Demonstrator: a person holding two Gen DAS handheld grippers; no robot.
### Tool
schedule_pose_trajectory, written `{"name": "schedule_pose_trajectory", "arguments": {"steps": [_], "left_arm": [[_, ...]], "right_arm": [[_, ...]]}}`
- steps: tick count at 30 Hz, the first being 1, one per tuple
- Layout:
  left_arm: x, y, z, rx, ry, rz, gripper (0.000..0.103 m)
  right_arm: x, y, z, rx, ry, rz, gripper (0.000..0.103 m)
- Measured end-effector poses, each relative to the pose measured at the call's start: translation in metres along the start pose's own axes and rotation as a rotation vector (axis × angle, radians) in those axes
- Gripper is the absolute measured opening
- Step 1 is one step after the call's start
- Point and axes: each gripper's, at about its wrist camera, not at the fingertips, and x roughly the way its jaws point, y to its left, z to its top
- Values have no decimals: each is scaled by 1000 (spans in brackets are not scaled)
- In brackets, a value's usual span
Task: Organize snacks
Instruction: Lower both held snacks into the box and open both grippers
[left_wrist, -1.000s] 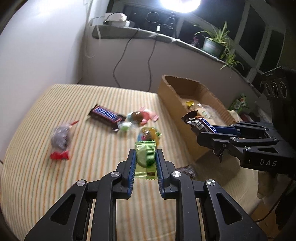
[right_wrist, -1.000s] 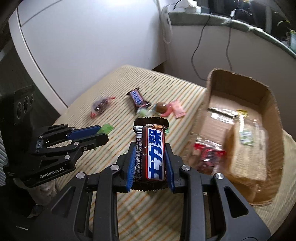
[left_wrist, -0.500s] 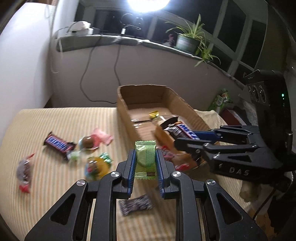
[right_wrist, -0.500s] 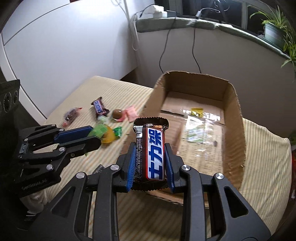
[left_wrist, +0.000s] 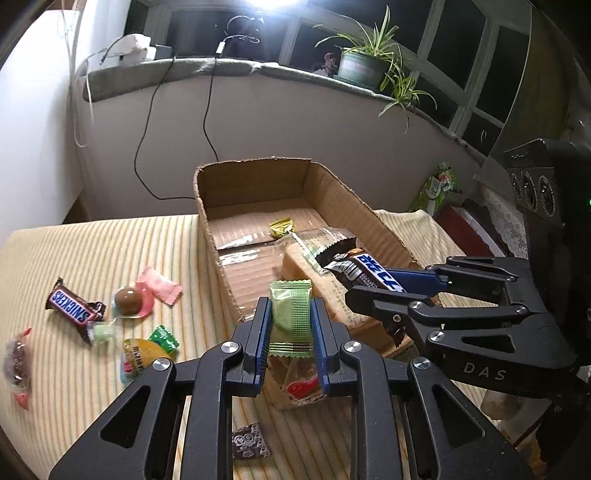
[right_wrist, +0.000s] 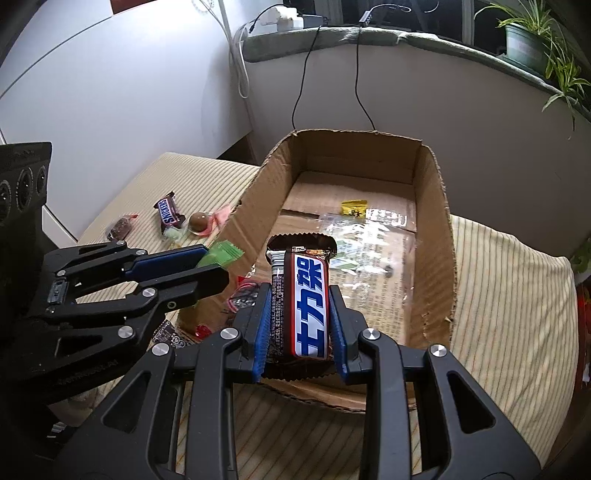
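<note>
The left gripper grips a green rectangular foil snack packet between its fingers, above the near left corner of the open brown cardboard box. The right gripper grips a brown-and-blue wrapped chocolate bar above the box's near end. To place well, carry each item fully inside the box walls, lower it toward bare floor beside the clear-wrapped cracker pack, then part the fingers. Loose sweets, including a small Snickers bar, lie on the striped bed cover.

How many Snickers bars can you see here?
2: one Snickers bar is clamped in the right gripper over the cardboard box; a smaller Snickers bar lies on the striped cloth. Others may be hidden.
</note>
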Motion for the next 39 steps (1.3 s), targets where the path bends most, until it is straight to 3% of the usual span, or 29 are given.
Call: {"name": "schedule_pose_trajectory", "arguments": {"steps": [5, 7, 9, 13, 18, 23, 29, 39], "left_arm": [[1, -1, 2, -2, -3, 6, 22], [1, -1, 2, -2, -2, 10, 33], [1, -2, 0, -1, 2, 7, 34], [3, -3, 0, 3, 7, 8, 37], [1, -2, -2, 0, 7, 8, 37], [-2, -2, -2, -2, 5, 4, 37], [-11, 2, -7, -12, -4, 8, 37], [-34, 25, -22, -36, -21, 51, 37]], "right_arm": [[2, -6, 0, 15, -2, -7, 30], [1, -10, -1, 24, -7, -11, 30], [0, -13, -1, 35, -13, -13, 33], [-5, -15, 0, 43, -34, -26, 53], [-9, -20, 1, 57, -56, -33, 65], [-12, -23, -2, 86, -75, -42, 66], [-15, -29, -5, 164, -101, 23, 66], [-18, 1, -11, 78, -96, 55, 67]]}}
